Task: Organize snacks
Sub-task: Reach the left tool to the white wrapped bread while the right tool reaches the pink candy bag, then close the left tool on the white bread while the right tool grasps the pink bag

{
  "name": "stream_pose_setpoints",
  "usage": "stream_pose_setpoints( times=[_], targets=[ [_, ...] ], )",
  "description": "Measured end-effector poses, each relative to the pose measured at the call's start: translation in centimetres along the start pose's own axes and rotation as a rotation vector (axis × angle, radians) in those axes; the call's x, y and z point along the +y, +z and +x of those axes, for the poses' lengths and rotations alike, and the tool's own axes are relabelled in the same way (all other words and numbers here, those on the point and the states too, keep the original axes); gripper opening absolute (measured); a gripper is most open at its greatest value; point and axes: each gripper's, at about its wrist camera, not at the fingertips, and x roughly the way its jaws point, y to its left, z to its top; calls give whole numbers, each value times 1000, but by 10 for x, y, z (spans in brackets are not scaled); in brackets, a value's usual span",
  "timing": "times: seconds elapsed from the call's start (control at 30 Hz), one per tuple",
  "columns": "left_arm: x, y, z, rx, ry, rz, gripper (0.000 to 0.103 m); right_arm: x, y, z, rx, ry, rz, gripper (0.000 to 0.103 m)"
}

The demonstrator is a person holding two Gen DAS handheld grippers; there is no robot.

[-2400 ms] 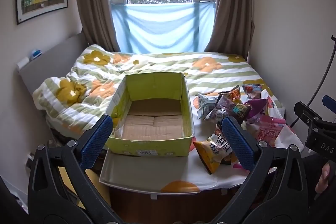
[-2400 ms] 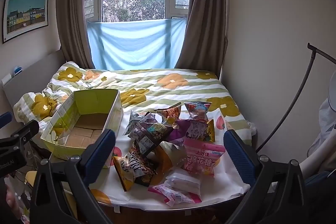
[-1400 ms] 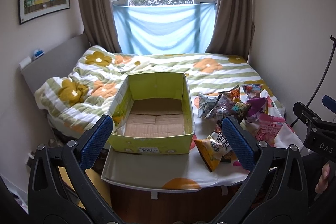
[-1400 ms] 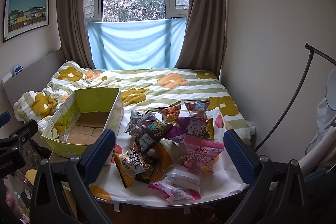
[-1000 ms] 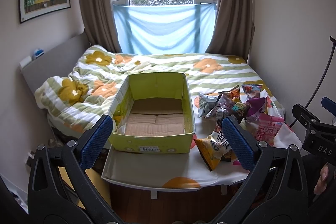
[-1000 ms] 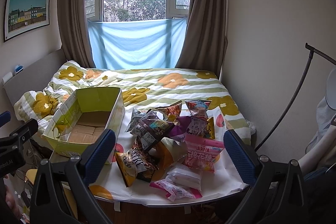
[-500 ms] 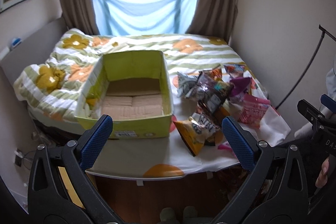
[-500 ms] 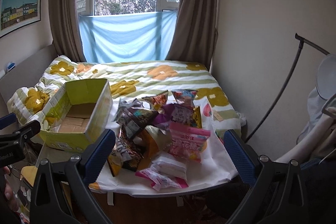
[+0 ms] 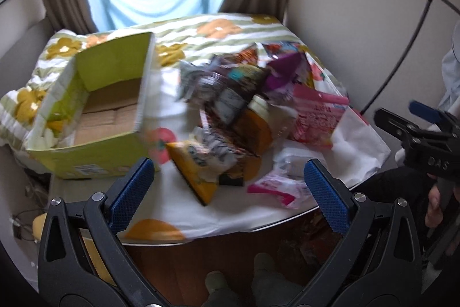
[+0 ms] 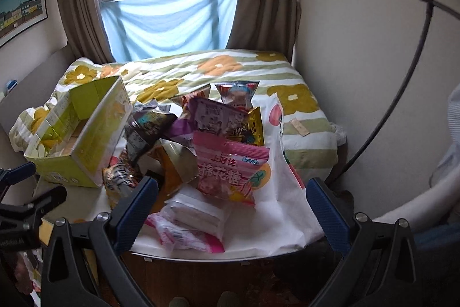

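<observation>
Left claw [image 9: 228,186]: released, both blue pads wide apart, nothing between them; it hangs in the lower middle of the left view, above the near edge of the surface [image 9: 178,217].
Right claw [image 10: 230,206]: released too, pads wide apart and holding nothing; lower middle of the right view, over the near packets.
Snacks [image 10: 207,146]: one loose pile in the middle of both views, lying on the white cloth with fruit print [image 10: 287,209]. The exact count I cannot tell, because the packets overlap; about ten show.
Pink bag [image 10: 230,171]: one, with white characters, at the front right of the pile.
Purple bag [image 10: 214,117]: one, behind the pink bag, leaning on it.
Yellow bag [image 9: 198,166]: one, at the near left corner of the pile; blurred in the left view.
Clear packets with pink ends [image 10: 189,226]: two, nearest to the edge, touching each other.
Box [image 9: 95,111]: one, yellow-green cardboard, open on top, only bare brown bottom showing; at the left of both views, just beside the pile.
Bed [image 10: 230,71]: one, with flowered striped cover, behind the surface.
Curtains: two brown, upper part, with one blue cloth [image 10: 172,19] between them.
</observation>
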Motion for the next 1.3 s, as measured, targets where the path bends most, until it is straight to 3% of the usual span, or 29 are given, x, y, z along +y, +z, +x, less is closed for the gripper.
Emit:
stream_pose_setpoints(
  times=[0.3, 0.6, 0.73, 1.1, 1.2, 1.3],
  targets=[
    [-81, 1, 81, 77, -59, 145, 103, -41, 4, 82, 78, 166, -55, 103],
    [-124, 2, 143, 152, -32, 142, 103, -61, 6, 147, 158, 340, -43, 103],
    [-132, 4, 164, 179, 14, 141, 103, -66, 6, 164, 183, 378, -38, 103],
    [-131, 11, 201, 225, 20, 97, 102, -57, 5, 186, 206, 456, -105, 102],
    [-124, 8, 198, 231, 5, 90, 94, -54, 5, 190, 216, 470, -118, 102],
    [-122, 10, 198, 233, -2, 93, 89, -52, 5, 191, 226, 493, -134, 94]
  ],
)
